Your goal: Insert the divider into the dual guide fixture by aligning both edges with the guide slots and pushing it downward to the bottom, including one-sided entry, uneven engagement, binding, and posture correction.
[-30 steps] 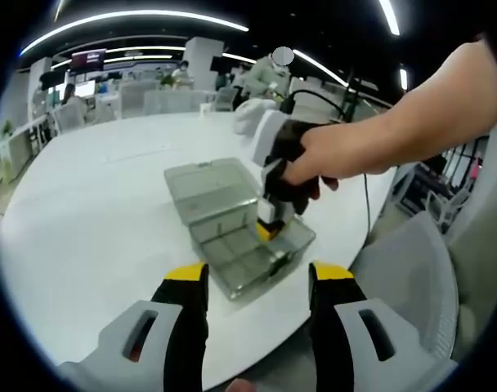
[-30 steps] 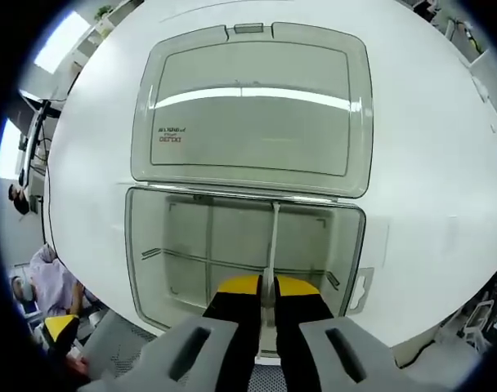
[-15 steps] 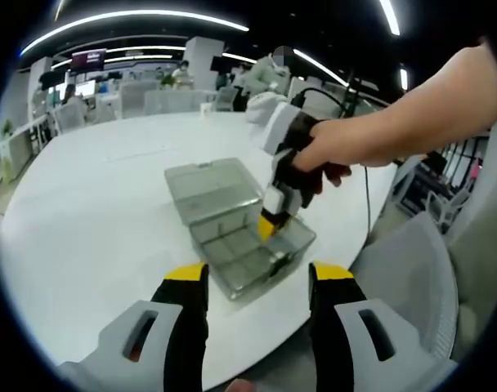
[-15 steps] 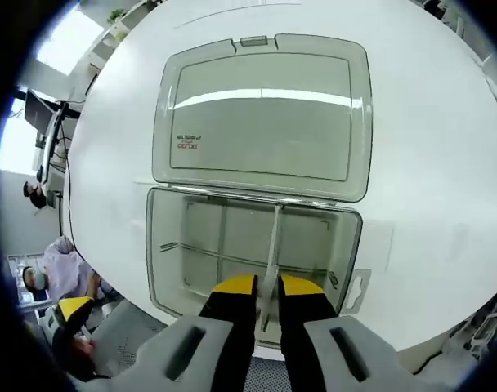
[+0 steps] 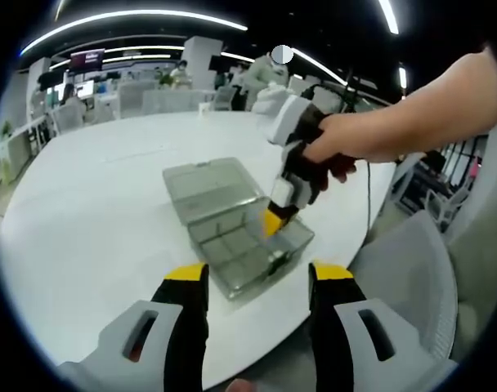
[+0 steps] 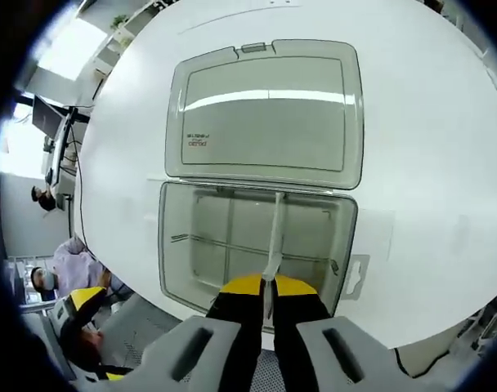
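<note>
- On the white table (image 6: 428, 122) sat a clear plastic box (image 6: 176, 260) with its hinged lid (image 6: 269, 114) flipped open and lying flat behind it.
- Seen from the right gripper view, the right gripper (image 6: 267, 285) was over the near edge of the box, its 2 yellow-tipped jaws pressed together on the near end of the divider (image 6: 275, 237), a thin pale strip.
- That divider ran from the jaws across the box toward the hinge side, and its far end met the back wall. Couldn't tell how deep it sat in the slots.
- Another thin strip (image 6: 232, 247) crossed the box sideways, so the inside looked split into 4 compartments.
- Over in the left gripper view, the left gripper (image 5: 258, 282) hung well short of the box (image 5: 240, 249), jaws spread wide with nothing between them.
- Same view showed a bare arm (image 5: 428, 114) reaching in from the right, the hand (image 5: 322, 151) wrapped around the right gripper (image 5: 272, 222), which pointed down into the box.
- Way back in that view were desks and chairs (image 5: 142, 98) and a few people, too small to make out.
</note>
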Motion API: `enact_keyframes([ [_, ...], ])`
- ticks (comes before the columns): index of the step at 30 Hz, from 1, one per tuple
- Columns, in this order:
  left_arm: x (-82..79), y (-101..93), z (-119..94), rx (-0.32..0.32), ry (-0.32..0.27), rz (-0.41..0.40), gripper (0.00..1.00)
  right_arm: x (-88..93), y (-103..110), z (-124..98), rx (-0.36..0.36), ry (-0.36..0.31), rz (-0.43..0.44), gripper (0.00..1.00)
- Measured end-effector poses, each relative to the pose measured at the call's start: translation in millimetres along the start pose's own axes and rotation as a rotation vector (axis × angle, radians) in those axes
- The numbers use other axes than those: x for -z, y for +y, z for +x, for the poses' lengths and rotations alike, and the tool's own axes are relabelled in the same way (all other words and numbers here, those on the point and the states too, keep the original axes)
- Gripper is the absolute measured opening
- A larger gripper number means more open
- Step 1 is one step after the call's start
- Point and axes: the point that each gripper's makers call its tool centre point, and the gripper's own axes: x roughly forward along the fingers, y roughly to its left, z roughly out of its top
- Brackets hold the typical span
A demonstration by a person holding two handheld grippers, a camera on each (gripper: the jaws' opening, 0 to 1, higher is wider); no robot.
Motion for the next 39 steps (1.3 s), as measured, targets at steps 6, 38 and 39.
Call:
enact_keyframes([
  [6, 0.0, -0.7, -0.9, 0.0, 0.003, 0.002, 0.46, -0.3, -1.2, 3.2, 0.019, -0.011, -0.025, 0.0],
  [38, 0.4, 38.4, -17.2, -0.05, 0.063, 0.011, 0.46, -0.1, 2.8, -37.5, -0.214, -0.158, -0.038, 0.04],
  [39, 1.5, 41.1, -16.9, -0.054, 0.07, 0.007, 0.46, 0.0, 5.5, -39.9, -0.24, -0.171, -0.047, 0.03],
])
